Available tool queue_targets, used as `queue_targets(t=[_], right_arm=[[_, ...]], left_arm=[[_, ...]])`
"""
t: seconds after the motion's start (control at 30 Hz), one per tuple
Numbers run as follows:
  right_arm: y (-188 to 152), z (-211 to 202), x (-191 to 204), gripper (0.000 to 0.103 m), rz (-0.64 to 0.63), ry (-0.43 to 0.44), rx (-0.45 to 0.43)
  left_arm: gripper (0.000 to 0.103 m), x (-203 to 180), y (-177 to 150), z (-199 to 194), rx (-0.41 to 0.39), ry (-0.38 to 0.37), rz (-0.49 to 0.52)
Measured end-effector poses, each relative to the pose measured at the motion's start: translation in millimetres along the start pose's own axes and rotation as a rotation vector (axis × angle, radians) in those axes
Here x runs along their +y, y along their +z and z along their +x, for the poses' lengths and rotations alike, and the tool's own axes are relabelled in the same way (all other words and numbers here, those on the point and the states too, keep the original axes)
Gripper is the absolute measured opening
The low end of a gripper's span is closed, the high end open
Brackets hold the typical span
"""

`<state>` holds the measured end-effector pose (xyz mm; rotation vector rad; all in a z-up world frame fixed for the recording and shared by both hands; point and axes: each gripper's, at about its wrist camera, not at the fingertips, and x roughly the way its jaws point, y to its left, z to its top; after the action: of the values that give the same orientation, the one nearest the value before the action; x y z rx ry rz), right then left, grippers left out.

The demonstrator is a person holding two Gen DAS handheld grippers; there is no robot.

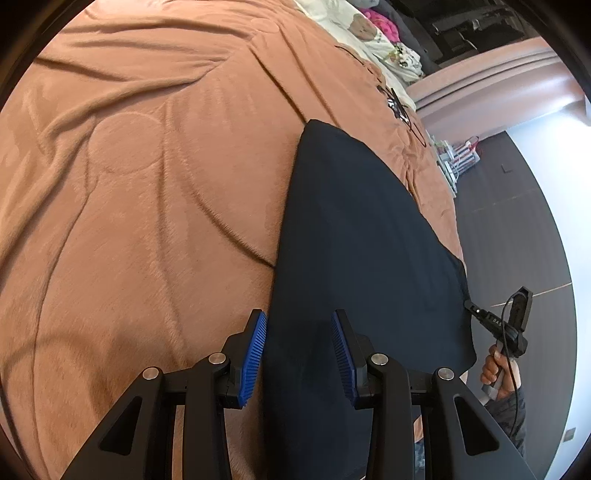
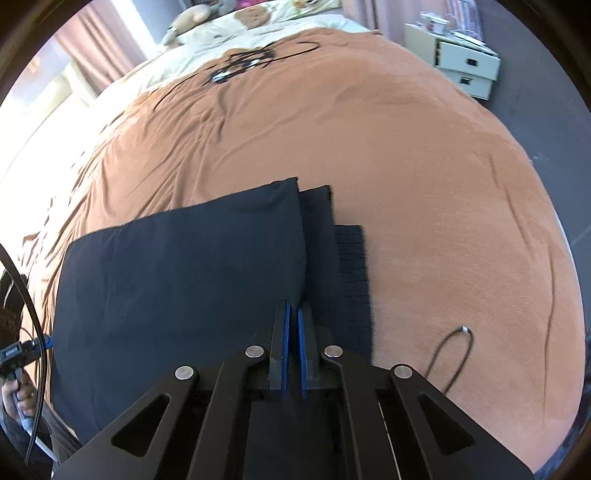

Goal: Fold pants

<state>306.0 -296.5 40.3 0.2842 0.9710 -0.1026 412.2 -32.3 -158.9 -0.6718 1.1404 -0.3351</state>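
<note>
Dark navy pants [image 1: 369, 240] lie folded flat on a brown blanket [image 1: 147, 166]. My left gripper [image 1: 298, 315] hangs open over the pants' near end, with the cloth below and between its blue pads [image 1: 255, 354]; neither pad presses on it. In the right wrist view my right gripper [image 2: 293, 306] is shut, and the folded upper layer's edge of the pants [image 2: 184, 277] runs into the slit between its pads. The left wrist view shows that right gripper [image 1: 469, 305] at the pants' far side edge, held by a hand [image 1: 495, 369].
The blanket [image 2: 424, 184] covers a bed and carries a stitched bear face [image 2: 236, 66]. A black cable loop [image 2: 454, 350] lies right of the pants. Pillows and plush toys [image 2: 192, 18] sit at the head. A white drawer unit [image 2: 469, 62] stands on the dark floor [image 1: 517, 221].
</note>
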Motion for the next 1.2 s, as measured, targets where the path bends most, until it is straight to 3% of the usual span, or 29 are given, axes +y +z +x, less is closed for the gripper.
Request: queue_targets(t=[0.27, 0.53, 0.63, 0.73, 0.77, 0.8, 0.83, 0.97, 1.0, 1.03, 1.07, 1.17, 1.2], right_arm=[[-15, -10, -6, 0.001, 0.044, -0.018, -0.004], [-18, -6, -19, 0.001, 0.089, -0.027, -0.009], [-19, -5, -19, 0.006, 0.085, -0.03, -0.007], [-21, -6, -15, 0.027, 0.064, -0.039, 0.008], [-21, -7, -15, 0.046, 0.061, -0.038, 0.009], [-21, -8, -15, 0.057, 0.059, -0.038, 0.006], [-20, -10, -15, 0.057, 0.057, -0.04, -0.003], [-21, -9, -15, 0.057, 0.055, -0.004, -0.012], [-22, -7, -14, 0.053, 0.048, -0.002, -0.002], [-22, -4, -12, 0.046, 0.039, -0.002, 0.008], [-23, 0, -10, 0.028, 0.027, -0.005, 0.026], [-24, 2, -11, 0.003, 0.017, -0.046, 0.043], [-24, -1, -11, 0.002, 0.022, -0.044, 0.04]], left_arm=[[0.038, 1, 15, 15, 0.028, 0.01, 0.014], [0.038, 1, 26, 31, 0.059, -0.029, 0.016], [0.038, 3, 27, 34, 0.069, -0.049, 0.003], [0.035, 0, 26, 35, 0.072, -0.055, 0.018], [0.032, -1, 25, 34, 0.07, -0.046, 0.026], [0.031, -2, 25, 34, 0.069, -0.04, 0.029], [0.031, -3, 25, 34, 0.069, -0.04, 0.03], [0.029, -1, 25, 32, 0.068, -0.045, 0.027], [0.029, -1, 24, 31, 0.067, -0.043, 0.03], [0.029, 0, 23, 30, 0.066, -0.041, 0.033], [0.029, -1, 23, 29, 0.066, -0.039, 0.034], [0.029, -2, 24, 30, 0.067, -0.037, 0.036], [0.029, -3, 25, 31, 0.068, -0.037, 0.034]])
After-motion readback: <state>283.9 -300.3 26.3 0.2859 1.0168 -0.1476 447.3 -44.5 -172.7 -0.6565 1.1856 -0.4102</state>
